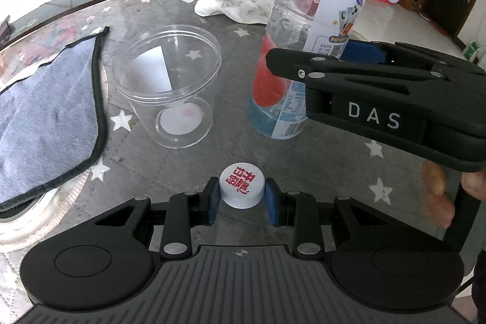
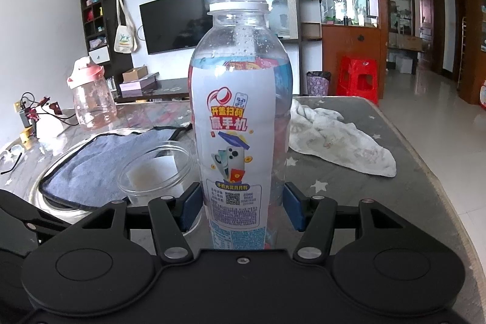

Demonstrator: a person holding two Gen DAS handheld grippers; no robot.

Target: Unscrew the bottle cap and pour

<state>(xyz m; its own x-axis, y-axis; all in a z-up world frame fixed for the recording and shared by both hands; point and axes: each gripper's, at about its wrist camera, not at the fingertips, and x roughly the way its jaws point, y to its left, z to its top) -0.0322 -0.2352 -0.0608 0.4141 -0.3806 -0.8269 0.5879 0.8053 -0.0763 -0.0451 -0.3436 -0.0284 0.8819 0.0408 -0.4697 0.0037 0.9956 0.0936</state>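
On grey star-patterned table (image 1: 319, 166), left gripper (image 1: 242, 196) jaws closed against white cap (image 1: 242, 189) resting near edge, right gripper (image 2: 243, 204) jaws clamped on upright uncapped bottle (image 2: 240, 123), clear plastic cup (image 1: 170, 81) left of bottle, grey cloth (image 1: 45, 111) far left.

Left gripper (image 1: 242, 201): matte black linkage arms, silver pivot rivets, blue pads (image 1: 211, 204) on the fingers, two round black discs at the base, grey ribbed plate with a small crosshair mark. Right gripper (image 2: 242, 204): same black build, blue pads, silver rivets, one small screw at centre; its side carries white "DAS" lettering. Bare fingers (image 1: 437, 193) on its handle.
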